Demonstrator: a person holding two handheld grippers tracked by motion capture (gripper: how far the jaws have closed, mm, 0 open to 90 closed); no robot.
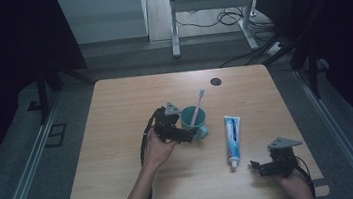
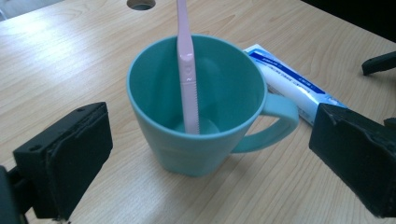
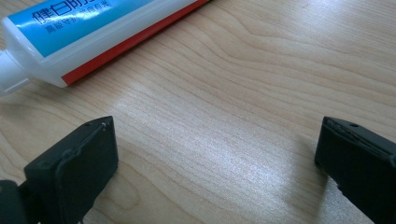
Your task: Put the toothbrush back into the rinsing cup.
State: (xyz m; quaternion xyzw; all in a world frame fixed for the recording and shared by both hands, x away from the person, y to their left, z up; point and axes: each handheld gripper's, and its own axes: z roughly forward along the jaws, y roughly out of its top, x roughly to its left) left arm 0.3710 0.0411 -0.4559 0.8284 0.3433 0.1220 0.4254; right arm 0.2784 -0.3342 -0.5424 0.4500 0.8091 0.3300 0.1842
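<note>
Wooden table (image 1: 124, 186), light grain, rounded corners; round cable hole (image 1: 215, 81) near the far edge. Working cluster sits about mid-table: teal mug (image 1: 194, 121) upright, pink toothbrush (image 1: 198, 106) standing in it, leaning against the rim with the head pointing up and away. In the left gripper view the toothbrush (image 2: 187, 70) foot rests on the mug's inside bottom, and the mug (image 2: 205, 116) handle points toward the toothpaste tube (image 2: 289, 84). Toothpaste tube (image 1: 233, 140) lies flat just right of the mug, not touching it, cap toward the near edge. Broad bare wood left of the mug out to the left edge, and along the near edge between the two forearms; far strip is open apart from the hole. Less room on the right: the right gripper (image 1: 265, 166) sits near the front right corner, just beside the tube's cap end. Left gripper (image 1: 188, 134) is at the mug's near-left side, jaws spread wide on either side of the mug, with clear gaps showing; no pad contact, nothing held. Right gripper (image 3: 215, 154), seen in its own view: jaws wide apart over bare wood, empty, the toothpaste tube (image 3: 93, 32) ahead and apart from both pads.
</note>
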